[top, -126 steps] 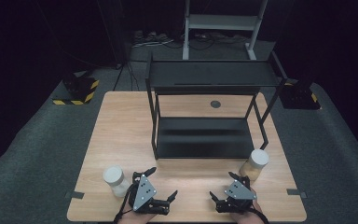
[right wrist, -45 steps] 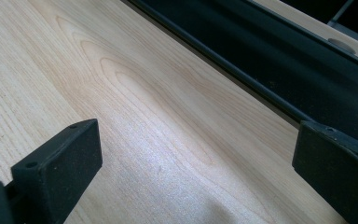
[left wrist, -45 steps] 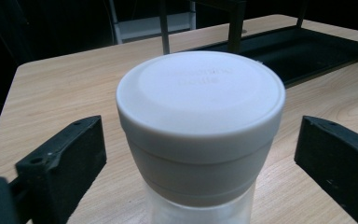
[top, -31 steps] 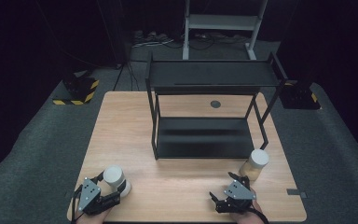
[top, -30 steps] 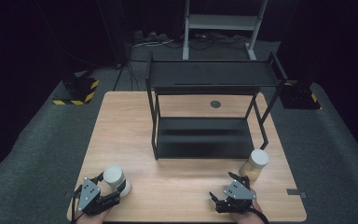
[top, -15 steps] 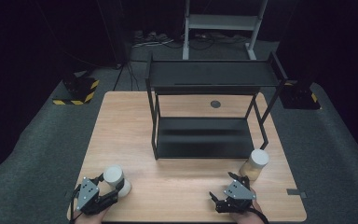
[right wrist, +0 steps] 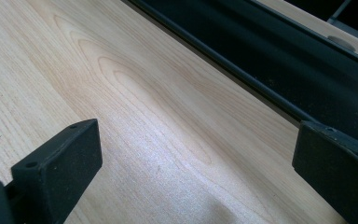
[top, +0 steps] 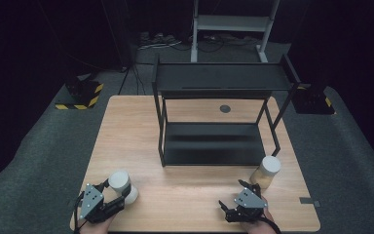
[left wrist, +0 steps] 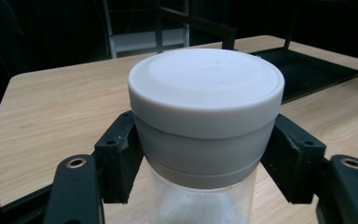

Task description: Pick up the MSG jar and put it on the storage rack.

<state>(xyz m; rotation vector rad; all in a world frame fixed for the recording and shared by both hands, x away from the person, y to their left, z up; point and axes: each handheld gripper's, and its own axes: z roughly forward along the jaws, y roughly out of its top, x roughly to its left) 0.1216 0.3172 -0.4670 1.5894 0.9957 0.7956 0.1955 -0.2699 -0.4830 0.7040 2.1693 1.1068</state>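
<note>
Near the front left corner of the table [top: 141,122], the left gripper [top: 119,197] has its jaws clamped on the white-lidded jar [left wrist: 205,121], pads pressing just under the lid after closing in on it. Over by the front right edge, the right gripper [top: 233,207] hovers with jaws wide apart and nothing between them, the second jar [top: 267,171] standing just beyond it beside the black shelf rack [top: 214,146].
</note>
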